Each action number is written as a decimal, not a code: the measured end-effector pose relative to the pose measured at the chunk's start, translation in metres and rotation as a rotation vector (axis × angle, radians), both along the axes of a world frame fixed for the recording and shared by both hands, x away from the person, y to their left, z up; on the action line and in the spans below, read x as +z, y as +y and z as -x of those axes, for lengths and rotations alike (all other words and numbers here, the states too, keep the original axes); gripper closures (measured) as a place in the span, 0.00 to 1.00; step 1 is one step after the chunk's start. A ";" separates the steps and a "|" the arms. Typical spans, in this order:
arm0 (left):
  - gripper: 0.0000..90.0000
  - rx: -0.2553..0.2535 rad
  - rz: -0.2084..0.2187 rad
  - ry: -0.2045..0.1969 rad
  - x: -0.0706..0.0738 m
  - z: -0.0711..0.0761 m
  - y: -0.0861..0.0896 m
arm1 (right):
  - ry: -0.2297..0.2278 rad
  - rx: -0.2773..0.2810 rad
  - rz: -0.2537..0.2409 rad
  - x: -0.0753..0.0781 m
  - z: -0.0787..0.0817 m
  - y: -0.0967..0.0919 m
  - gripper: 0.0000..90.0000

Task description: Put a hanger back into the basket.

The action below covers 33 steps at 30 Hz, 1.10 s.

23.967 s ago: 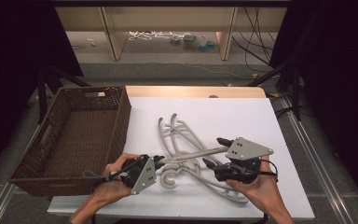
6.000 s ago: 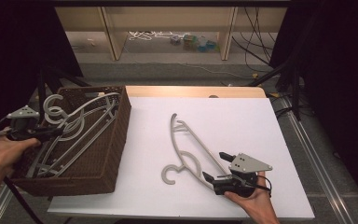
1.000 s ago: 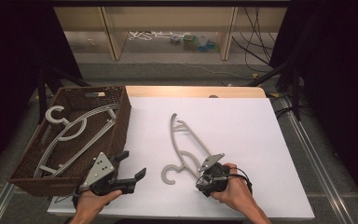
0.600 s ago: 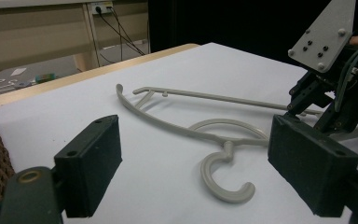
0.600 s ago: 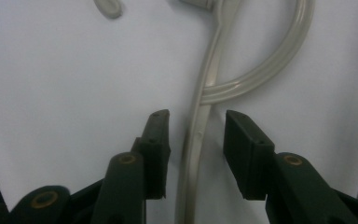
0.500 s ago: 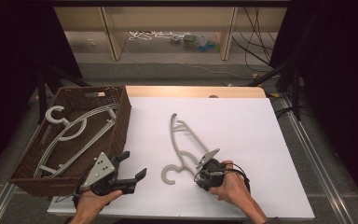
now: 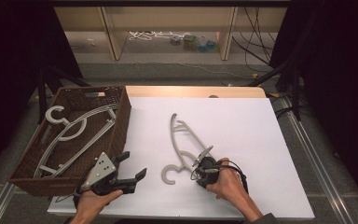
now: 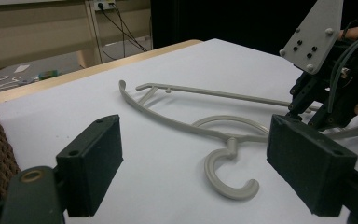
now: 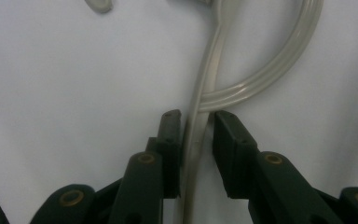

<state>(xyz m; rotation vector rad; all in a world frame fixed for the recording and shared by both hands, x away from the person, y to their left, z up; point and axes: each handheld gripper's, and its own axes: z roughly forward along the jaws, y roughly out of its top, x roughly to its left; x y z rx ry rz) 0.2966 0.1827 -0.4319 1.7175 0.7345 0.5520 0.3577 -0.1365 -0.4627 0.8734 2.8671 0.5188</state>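
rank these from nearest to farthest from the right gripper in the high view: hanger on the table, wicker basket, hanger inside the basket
1. The hanger on the table: right at the right gripper, its bar between the fingers.
2. The wicker basket: off to the left; its near wall comes closer than what lies inside.
3. The hanger in the basket: farthest, lying inside the basket toward the left.
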 end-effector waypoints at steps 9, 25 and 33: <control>0.21 -0.004 0.002 0.001 -0.001 0.000 0.000 | 0.006 0.008 0.012 0.000 -0.002 0.001 0.87; 0.25 -0.024 -0.081 -0.021 -0.003 -0.001 -0.005 | -0.037 0.127 0.038 0.016 0.005 -0.005 0.91; 0.26 -0.033 -0.178 -0.041 -0.006 -0.009 -0.019 | -0.076 0.166 0.020 0.032 0.011 -0.015 0.91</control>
